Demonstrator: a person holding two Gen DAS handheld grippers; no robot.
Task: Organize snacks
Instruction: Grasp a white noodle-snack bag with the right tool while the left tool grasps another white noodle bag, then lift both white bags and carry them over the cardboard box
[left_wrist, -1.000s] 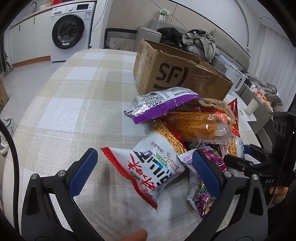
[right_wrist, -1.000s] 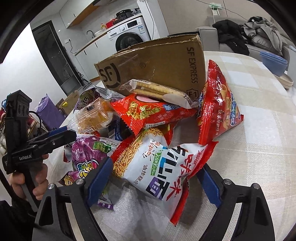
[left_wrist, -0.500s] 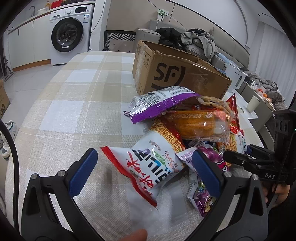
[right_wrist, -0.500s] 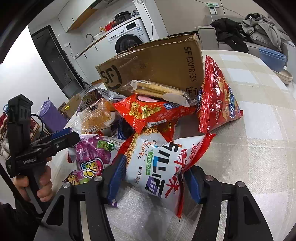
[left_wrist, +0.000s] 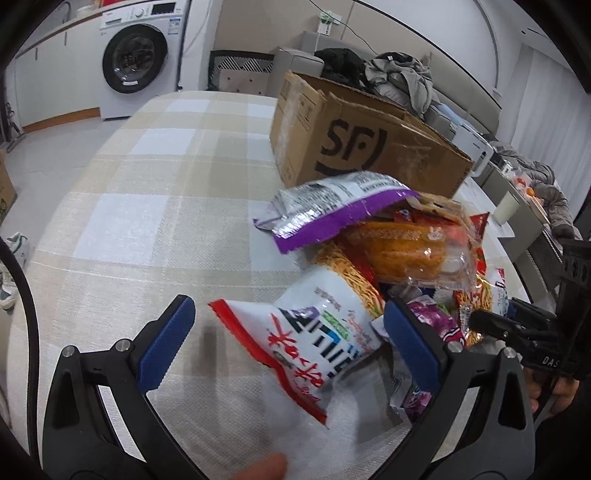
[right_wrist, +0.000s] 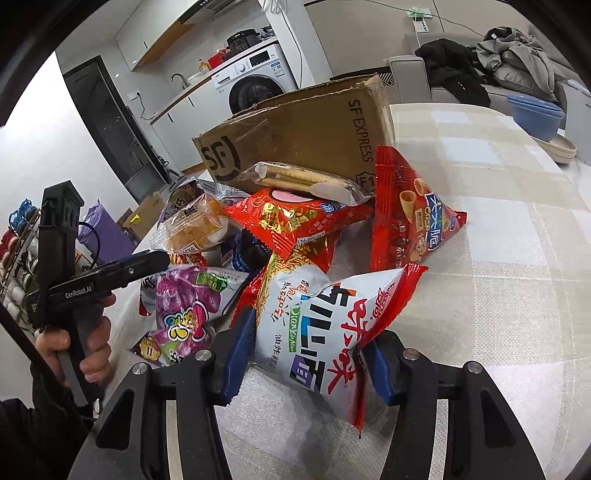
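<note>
While the right gripper (right_wrist: 308, 360) has just been closing, its blue pads now press both sides of the white-and-red noodle bag (right_wrist: 317, 332), which creases between them at the near edge of the snack pile; the bag's lower corner hangs in front of the jaws over the checked tablecloth (right_wrist: 498, 258)

Right wrist view, left to right:
- a hand (right_wrist: 79, 345) holds the left gripper (right_wrist: 147, 260) by its handle at the far left; seen side-on, so its jaw width cannot be read here
- purple candy bag (right_wrist: 188, 310) lies just beside the noodle bag, on its left
- clear-wrapped bread (right_wrist: 199, 229) sits behind the purple bag
- red snack bag (right_wrist: 295, 221) lies across the middle of the pile, with a clear cracker pack (right_wrist: 303, 179) resting on top of it
- cardboard box (right_wrist: 295, 136) stands behind the pile, marked SF EXPRESS
- red cone-snack bag (right_wrist: 410, 214) stands tilted at the right, against the box corner

Left wrist view, left to right:
- left gripper (left_wrist: 288, 345) has its jaws spread wide, nothing gripped; the noodle bag (left_wrist: 314, 336) lies between the pads, nearer the right one, untouched by the left pad
- silver-and-purple bag (left_wrist: 332, 206) lies on top of the pile, before the box (left_wrist: 369, 147)
- right gripper's black body (left_wrist: 517, 332) enters from the right edge
- washing machine (left_wrist: 136, 59) stands against the far wall, upper left
</note>
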